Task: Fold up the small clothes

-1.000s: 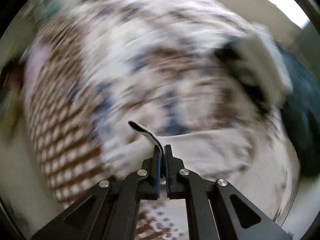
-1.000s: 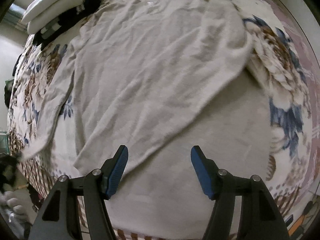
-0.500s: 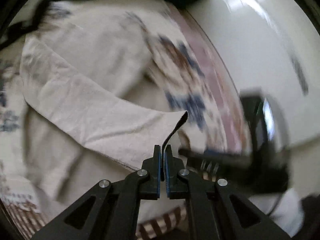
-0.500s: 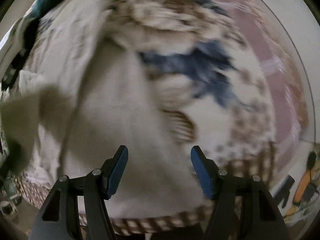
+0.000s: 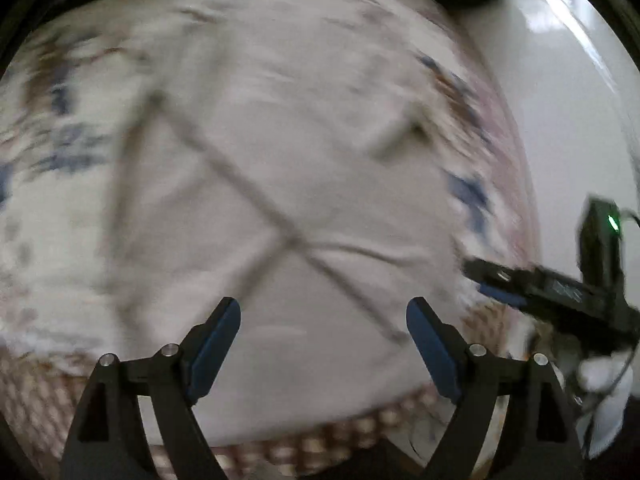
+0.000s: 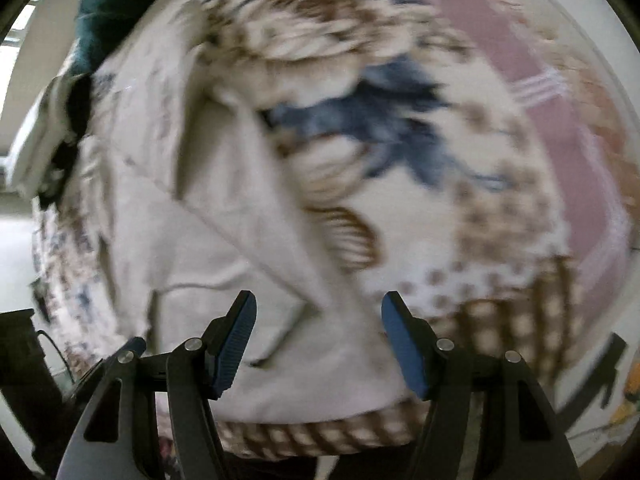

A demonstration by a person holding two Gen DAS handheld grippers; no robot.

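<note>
A cream garment [image 5: 304,184] lies spread on a floral bedspread [image 6: 400,128], and no bin, basket or other holder shows in either view. In the left wrist view, which is smeared by motion, the garment fills the middle of the bed, with folded edges crossing it as dark diagonal lines and its lower hem running just inside the checked brown border [image 5: 328,436] at the near edge of the bed. The left gripper [image 5: 323,344] hangs above that near part of the garment; its jaws have just been opening and now stand wide apart, released, with nothing pinched between the blue pads, only the cloth lying below them. In the right wrist view the garment [image 6: 208,240] reaches from the near edge of the bed up toward the far left, where a dark teal cloth [image 6: 108,8] and a white folded item [image 6: 36,136] sit at the far edge. The right gripper [image 6: 318,340] hovers over the garment's near right corner with its jaws apart and gripping nothing; a fold of the cloth runs down between the pads without either pad pressing on it. To the right of the garment the bedspread is bare, showing blue and brown flowers and a pink band toward the right edge. From the left wrist view the right gripper's black body [image 5: 560,288] shows near the bed's right edge, with pale floor [image 5: 552,100] beyond it.
</note>
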